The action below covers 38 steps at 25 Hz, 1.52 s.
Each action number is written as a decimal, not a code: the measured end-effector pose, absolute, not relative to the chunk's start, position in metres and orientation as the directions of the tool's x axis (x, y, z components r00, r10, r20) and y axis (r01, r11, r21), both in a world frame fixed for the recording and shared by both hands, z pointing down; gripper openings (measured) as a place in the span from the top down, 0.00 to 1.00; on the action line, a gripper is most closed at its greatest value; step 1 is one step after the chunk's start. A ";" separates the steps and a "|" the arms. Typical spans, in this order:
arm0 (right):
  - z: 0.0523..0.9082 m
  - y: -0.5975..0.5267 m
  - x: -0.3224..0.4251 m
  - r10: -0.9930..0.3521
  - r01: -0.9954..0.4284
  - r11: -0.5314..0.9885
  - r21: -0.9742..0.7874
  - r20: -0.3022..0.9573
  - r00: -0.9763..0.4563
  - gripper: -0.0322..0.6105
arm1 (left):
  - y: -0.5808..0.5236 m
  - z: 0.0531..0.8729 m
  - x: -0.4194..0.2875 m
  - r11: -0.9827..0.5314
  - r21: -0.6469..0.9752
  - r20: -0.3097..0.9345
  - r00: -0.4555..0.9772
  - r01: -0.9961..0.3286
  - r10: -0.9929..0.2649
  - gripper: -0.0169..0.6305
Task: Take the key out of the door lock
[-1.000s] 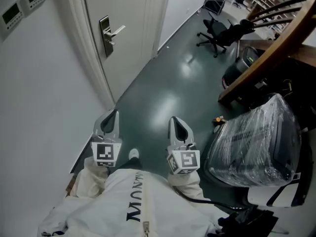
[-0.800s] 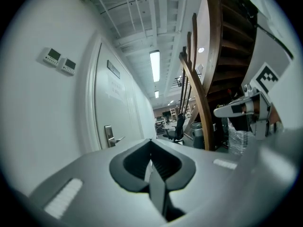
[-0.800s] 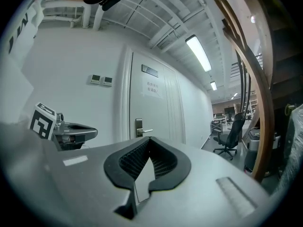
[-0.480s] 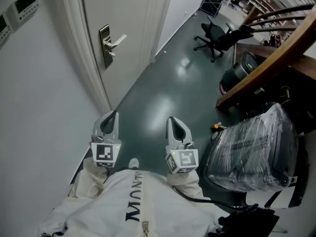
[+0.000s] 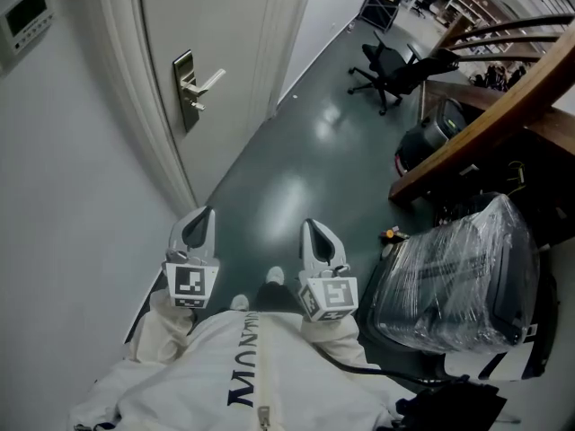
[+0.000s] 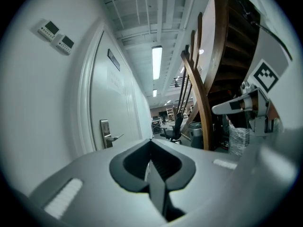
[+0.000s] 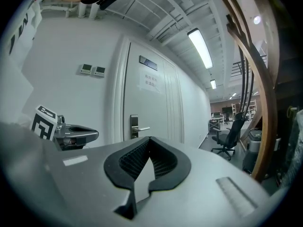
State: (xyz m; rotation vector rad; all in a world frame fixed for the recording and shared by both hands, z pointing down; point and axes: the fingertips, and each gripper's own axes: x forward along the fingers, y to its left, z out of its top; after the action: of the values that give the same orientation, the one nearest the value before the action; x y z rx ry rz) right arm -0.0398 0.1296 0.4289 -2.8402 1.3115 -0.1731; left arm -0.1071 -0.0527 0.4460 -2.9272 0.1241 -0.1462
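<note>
Corridor, approach stage. The person stands on the dark floor (image 5: pixel 287 187), well apart from the door (image 5: pixel 225 25). Nothing has been touched yet.

Left gripper (image 5: pixel 205 215): jaws together, nothing between them. Right gripper (image 5: pixel 312 230): jaws together as well, empty. Both are held near the waist and point roughly level along the corridor.

Task item: the key cannot be made out at this range. By my judgement it sits in the lock plate (image 5: pixel 184 90) at the door's left edge, under the lever handle (image 5: pixel 205 83).

Step in hand, as I read it, is closing on the lock. To do it well:
- pick one gripper for the job — the left hangs nearer the wall side
- part its jaws before arriving, not at the plate
- come in level and square to the plate, below the lever, so the jaws do not catch it
- clamp on the key's head only, then draw straight out along its axis; a sideways pull may bind it

Count: one door, one lock plate, one lever, two grippers, two wall panels (image 7: pixel 93 70) beside the frame, one office chair (image 5: pixel 395 65) nearest, one plastic-wrapped bundle (image 5: pixel 458 277).
</note>
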 end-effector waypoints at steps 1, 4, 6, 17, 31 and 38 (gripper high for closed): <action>0.432 0.129 -0.035 -0.757 -0.756 -0.652 -0.055 0.101 0.645 0.95 | -0.053 0.448 -0.102 -0.975 -0.210 0.094 0.991 -0.070 -0.092 0.97; 0.437 0.125 -0.013 -0.752 -0.750 -0.658 -0.067 0.105 0.651 0.95 | -0.058 0.450 -0.084 -0.974 -0.219 0.097 0.991 -0.065 -0.088 0.97; 0.436 0.120 0.003 -0.754 -0.751 -0.656 -0.070 0.096 0.650 0.95 | -0.063 0.448 -0.070 -0.972 -0.227 0.095 0.991 -0.069 -0.092 0.97; 0.443 0.109 0.113 -0.766 -0.762 -0.642 -0.088 0.092 0.636 0.95 | -0.070 0.450 0.037 -0.966 -0.248 0.105 0.989 -0.077 -0.105 0.97; 0.451 0.097 0.250 -0.822 -0.817 -0.569 -0.099 0.110 0.559 0.95 | -0.074 0.449 0.164 -0.950 -0.274 0.138 0.972 -0.146 -0.189 0.97; 0.467 0.058 0.273 -0.893 -0.888 -0.446 -0.112 0.118 0.434 0.95 | -0.095 0.466 0.163 -0.926 -0.269 0.180 0.931 -0.265 -0.319 0.97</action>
State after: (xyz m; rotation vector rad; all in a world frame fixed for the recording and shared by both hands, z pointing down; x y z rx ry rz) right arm 0.2730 0.0576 0.4674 -2.6320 1.6346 -0.2487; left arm 0.1628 -0.0953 0.4658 -2.8474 0.4368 -0.3244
